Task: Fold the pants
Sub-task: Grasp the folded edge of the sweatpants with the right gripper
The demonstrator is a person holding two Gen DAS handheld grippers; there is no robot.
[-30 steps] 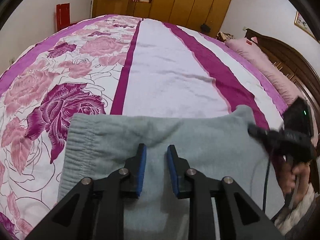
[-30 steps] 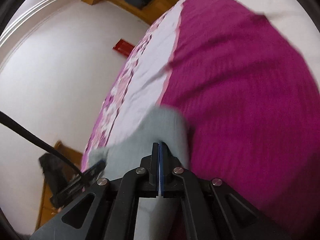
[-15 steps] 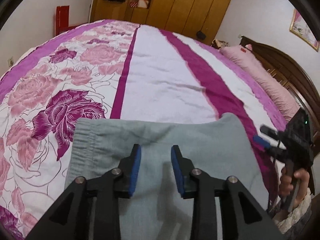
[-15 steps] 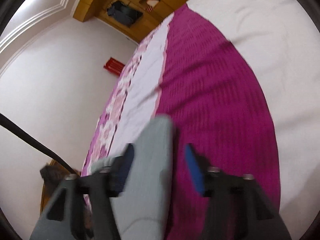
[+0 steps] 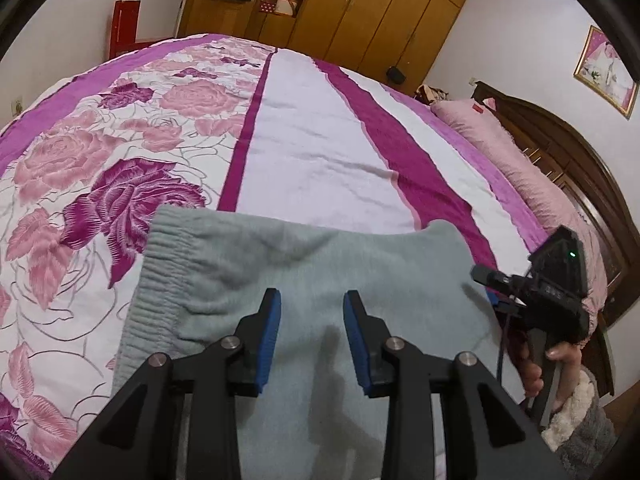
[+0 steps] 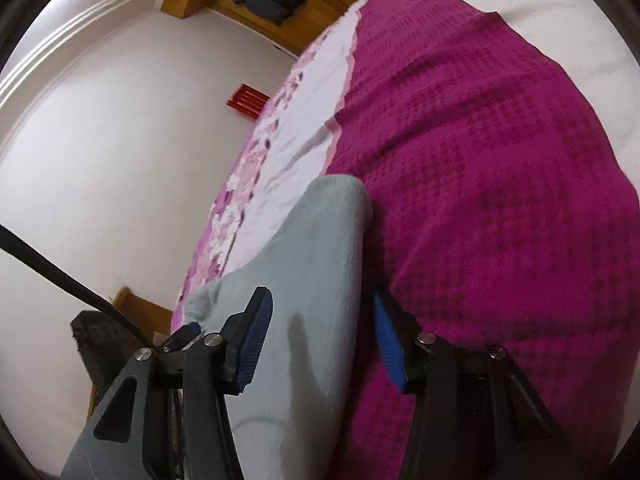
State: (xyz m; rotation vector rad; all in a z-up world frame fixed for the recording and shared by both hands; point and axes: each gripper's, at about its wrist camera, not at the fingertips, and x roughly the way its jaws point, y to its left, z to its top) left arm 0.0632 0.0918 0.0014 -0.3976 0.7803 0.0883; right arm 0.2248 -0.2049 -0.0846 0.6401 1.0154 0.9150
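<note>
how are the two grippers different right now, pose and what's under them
The left gripper sits level over the middle of the grey pants, with cloth under both fingers. The right gripper is rolled sideways at the pants' right edge, one finger over the cloth and the other over the magenta stripe of the bedspread. The right gripper's jaws look spread wider than the left's. Both are open, have blue pads, and grip nothing.

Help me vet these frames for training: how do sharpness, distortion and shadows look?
Left wrist view: sharp, strong fisheye bend, dark corners; the left gripper shadows the grey knit pants. Right wrist view: tilted, softer; the magenta textured bedspread looks blurry, and the right gripper shadows the pants.
</note>
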